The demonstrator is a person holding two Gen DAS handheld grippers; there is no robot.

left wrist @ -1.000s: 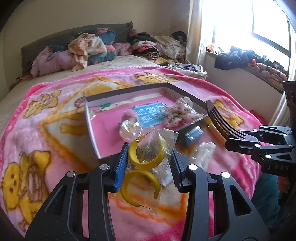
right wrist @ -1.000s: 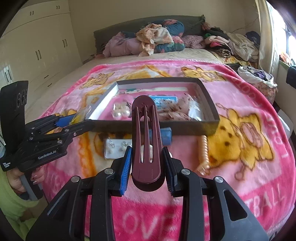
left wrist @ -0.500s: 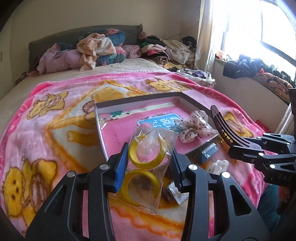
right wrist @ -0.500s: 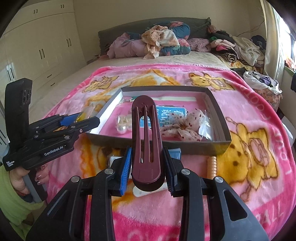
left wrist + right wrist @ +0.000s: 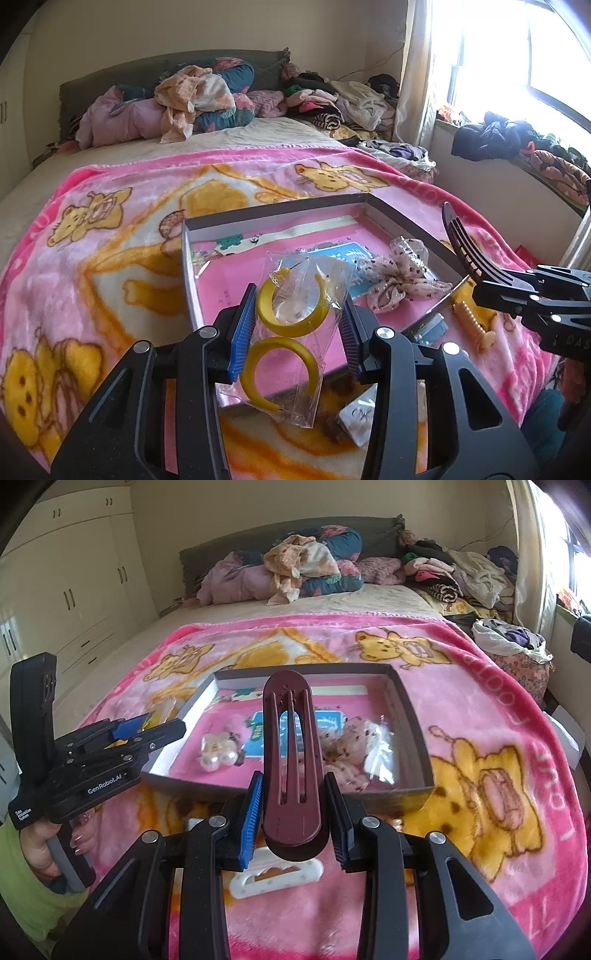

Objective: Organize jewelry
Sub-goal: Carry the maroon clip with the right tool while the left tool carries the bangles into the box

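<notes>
Nearest in the left wrist view: left gripper (image 5: pixel 297 332) clamped on a clear packet of yellow hoop earrings (image 5: pixel 295 332), blue pads pressing both side edges. Packet's long axis running along the fingers, away from the camera, top end tilted slightly right; two C-shaped hoops stacked along it, the far one opening away, the near one opening toward the camera. Lower corner of the packet hanging over the box's near wall.

In the right wrist view: right gripper (image 5: pixel 293 814) closed on a maroon hair clip (image 5: pixel 291 768), held by its rounded butt. Long axis pointing straight ahead and up over the box, slotted prongs forward, tip reaching past the near wall.

Below that gripper, a white clip (image 5: pixel 275 878) on the pink blanket (image 5: pixel 491 716), partly covered by the fingers. Beside it, something beaded, mostly hidden.

Further on, the grey shallow box (image 5: pixel 413 716), walls low on all four sides. Inside: pearl earrings (image 5: pixel 218 755) near left, a blue card (image 5: pixel 327 720) in the middle, partly behind the clip, a sheer dotted bow (image 5: pixel 400 277) at right. Bare pink floor at the left and along the far wall.

Far off, piled clothes (image 5: pixel 306 568) at the headboard; window glare washing out the right edge.
</notes>
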